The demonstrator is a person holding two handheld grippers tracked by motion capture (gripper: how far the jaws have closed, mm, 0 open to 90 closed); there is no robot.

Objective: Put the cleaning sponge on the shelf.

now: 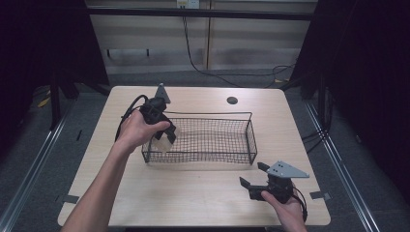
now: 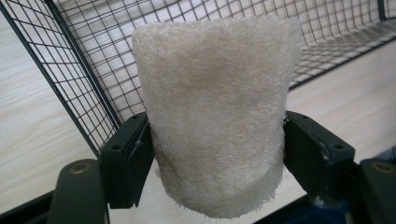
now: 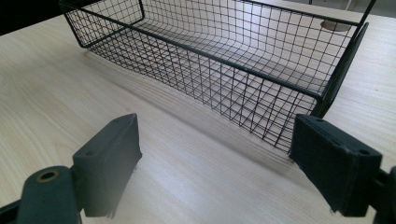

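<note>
While the left gripper (image 1: 166, 137) clamps a cream fluffy cloth (image 2: 215, 116) over the wire basket's (image 1: 251, 140) left end, the right gripper (image 1: 252, 175) rests near the table's (image 1: 203, 193) front right corner, jaws apart, empty.

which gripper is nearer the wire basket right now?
Left. The left gripper is at the wire basket's left end, holding a cream sponge. The right gripper sits open on the table in front, apart.

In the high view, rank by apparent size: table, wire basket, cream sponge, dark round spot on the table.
1. table
2. wire basket
3. cream sponge, partly hidden by the left gripper
4. dark round spot; sponge versus spot is close.
</note>
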